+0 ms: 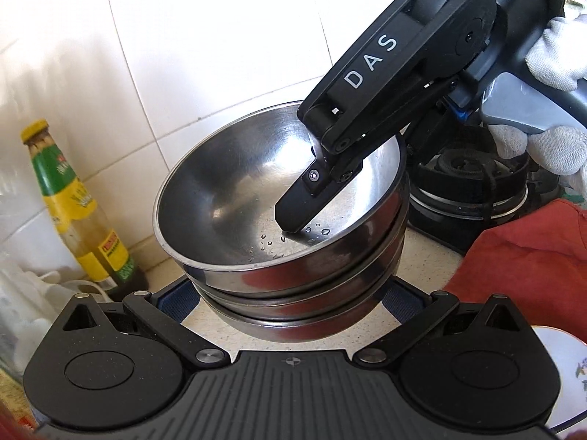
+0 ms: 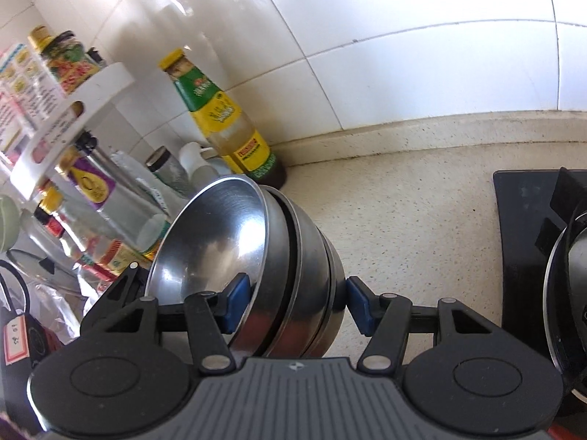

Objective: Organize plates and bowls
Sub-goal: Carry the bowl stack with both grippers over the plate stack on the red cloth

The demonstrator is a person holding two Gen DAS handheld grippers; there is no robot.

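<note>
A stack of three nested steel bowls (image 1: 290,293) stands on the speckled counter; the top bowl (image 1: 234,190) has water drops inside. In the left wrist view my left gripper (image 1: 290,306) is spread wide, its fingers on either side of the stack's base and mostly hidden behind it. My right gripper reaches in from the upper right, one finger (image 1: 301,201) inside the top bowl. In the right wrist view the stack (image 2: 293,275) sits between the blue pads (image 2: 236,302), one inside the top bowl, one outside the bottom bowl; my right gripper (image 2: 297,306) spans the stack's wall.
A sauce bottle with green and yellow label (image 1: 77,212) (image 2: 223,124) stands by the tiled wall. A rack of bottles and jars (image 2: 73,139) fills the left. A gas stove (image 2: 539,256) (image 1: 469,190) lies to the right. A red cloth (image 1: 524,267) and patterned plate (image 1: 561,366) lie near.
</note>
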